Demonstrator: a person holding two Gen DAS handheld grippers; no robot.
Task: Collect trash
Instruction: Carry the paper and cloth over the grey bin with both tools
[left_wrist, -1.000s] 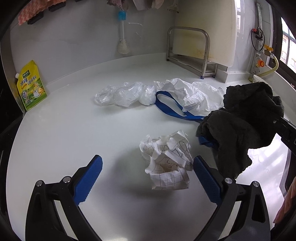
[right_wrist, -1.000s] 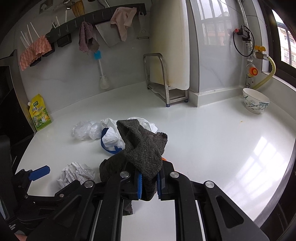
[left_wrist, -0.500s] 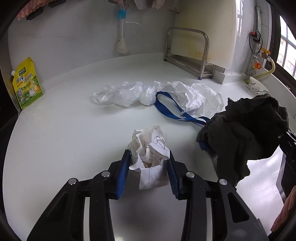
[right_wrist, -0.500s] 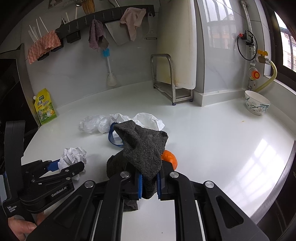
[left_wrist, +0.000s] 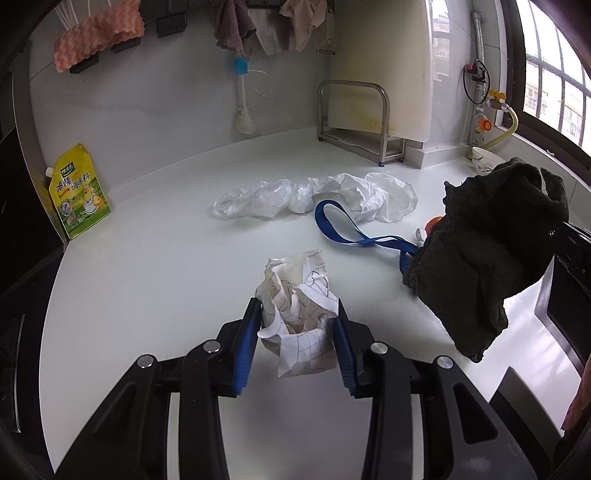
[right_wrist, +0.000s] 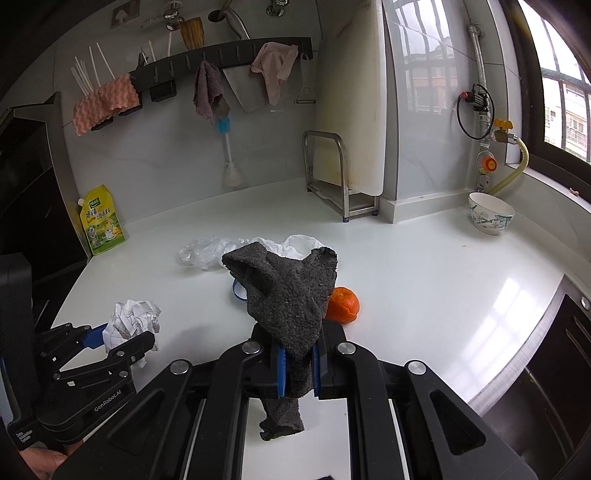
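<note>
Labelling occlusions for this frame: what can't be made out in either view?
- Orange: left view, mostly behind the dark rag; whole or just peel, unclear in the right view too.
- Blue strap: right view, mostly hidden by the rag.
- Bowl: left view, partly behind the rag.
- Paper ball: underside hidden between the left claw fingers.

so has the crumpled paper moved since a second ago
Yes. The crumpled paper was lying on the counter short of the plastic bags; now the left tongs are shut on it, lifted clear.
</note>
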